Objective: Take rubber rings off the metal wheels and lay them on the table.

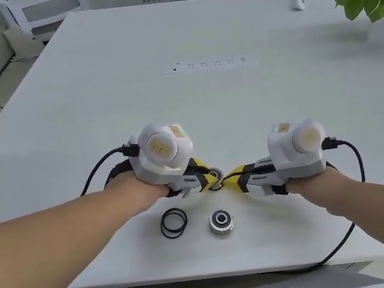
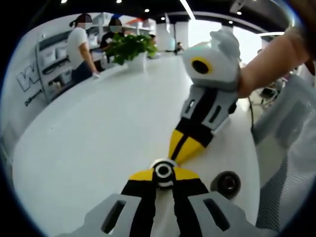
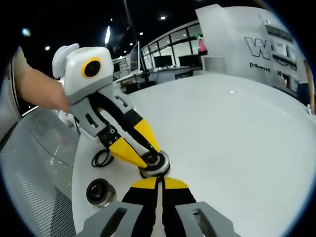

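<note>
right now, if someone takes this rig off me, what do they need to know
Left tongs: shut on a metal wheel.
Right tongs: shut, tips at that wheel's rim; whether they pinch its ring is too small to tell.
Table: loose black rubber rings lie near the front edge, with a second wheel beside them, apart.
Done: those rings are off and laid down.
Left: strip the held wheel and lay its ring down. Check the second wheel; I cannot tell if it still has a ring.
</note>
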A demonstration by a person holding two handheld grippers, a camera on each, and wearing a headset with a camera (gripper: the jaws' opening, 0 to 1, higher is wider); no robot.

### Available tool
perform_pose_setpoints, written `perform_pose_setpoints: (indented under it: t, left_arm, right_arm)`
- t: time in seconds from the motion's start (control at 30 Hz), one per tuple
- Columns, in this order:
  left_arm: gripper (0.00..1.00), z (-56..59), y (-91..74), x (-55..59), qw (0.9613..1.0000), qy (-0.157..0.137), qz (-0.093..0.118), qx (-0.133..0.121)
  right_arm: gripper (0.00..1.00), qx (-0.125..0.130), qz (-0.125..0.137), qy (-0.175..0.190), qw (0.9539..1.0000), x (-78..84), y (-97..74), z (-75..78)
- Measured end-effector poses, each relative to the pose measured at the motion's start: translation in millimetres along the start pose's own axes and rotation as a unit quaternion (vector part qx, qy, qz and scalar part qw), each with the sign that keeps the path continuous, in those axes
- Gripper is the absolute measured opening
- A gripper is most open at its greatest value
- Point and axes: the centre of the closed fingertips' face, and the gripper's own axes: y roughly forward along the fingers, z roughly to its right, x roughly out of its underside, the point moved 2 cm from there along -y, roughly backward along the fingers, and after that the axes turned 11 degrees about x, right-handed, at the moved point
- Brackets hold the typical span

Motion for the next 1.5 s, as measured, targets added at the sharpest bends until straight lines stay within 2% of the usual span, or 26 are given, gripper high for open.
perform_pose_setpoints:
  t: [0.1, 0.13, 0.23, 0.37, 0.47, 0.6, 0.63, 0.73, 0.8, 1.07, 1.5]
  left_arm:
    - [0.12, 0.1, 0.0, -0.1, 1.0, 0.001, -0.001, -0.001]
    - [0.12, 0.1, -0.1, -0.1, 1.0, 0.0, -0.001, -0.002]
    - [0.12, -0.3, 0.1, -0.2, 1.0, 0.002, -0.002, -0.004]
    - [0.12, -0.3, 0.4, -0.3, 1.0, 0.004, -0.004, -0.004]
    - [0.12, -0.2, 0.3, -0.2, 1.0, 0.005, -0.004, -0.004]
    - [0.12, 0.0, 0.2, -0.2, 1.0, 0.004, -0.004, -0.004]
    - [0.12, -0.1, 0.3, -0.2, 1.0, 0.005, -0.004, -0.004]
    - [0.12, 0.2, 0.3, -0.2, 1.0, 0.005, -0.005, -0.003]
    - [0.12, 0.6, 0.3, -0.1, 1.0, 0.004, -0.005, -0.003]
    - [0.12, 1.3, 0.0, 0.0, 1.0, 0.003, -0.005, -0.005]
    - [0.12, 2.0, -0.1, 0.1, 1.0, 0.004, -0.006, -0.006]
  right_arm:
    - [0.0, 0.005, -0.007, 0.008, 0.9999, -0.1, -0.4, -0.4]
    - [0.0, 0.013, -0.015, 0.027, 0.9994, 1.9, -0.1, 1.8]
    - [0.0, 0.013, -0.015, 0.04, 0.999, 1.0, -0.3, 0.4]
    - [0.0, 0.012, -0.008, 0.108, 0.994, 0.6, -2.6, 1.1]
    - [0.0, 0.01, -0.003, 0.129, 0.9915, 1.0, -5.2, 3.2]
    - [0.0, 0.009, 0.01, 0.166, 0.986, -3.5, -7.2, 7.2]
    - [0.0, 0.003, 0.01, 0.192, 0.9813, -4.6, -7.8, 7.4]
    - [0.0, -0.004, 0.02, 0.227, 0.9738, -8.9, -9.2, 8.3]
    - [0.0, -0.005, 0.018, 0.23, 0.9731, -8.6, -8.6, 6.7]
    - [0.0, -0.01, 0.026, 0.284, 0.9585, -10.5, -9.5, 4.3]
    - [0.0, -0.024, 0.027, 0.282, 0.9586, -14.7, -11.5, -1.7]
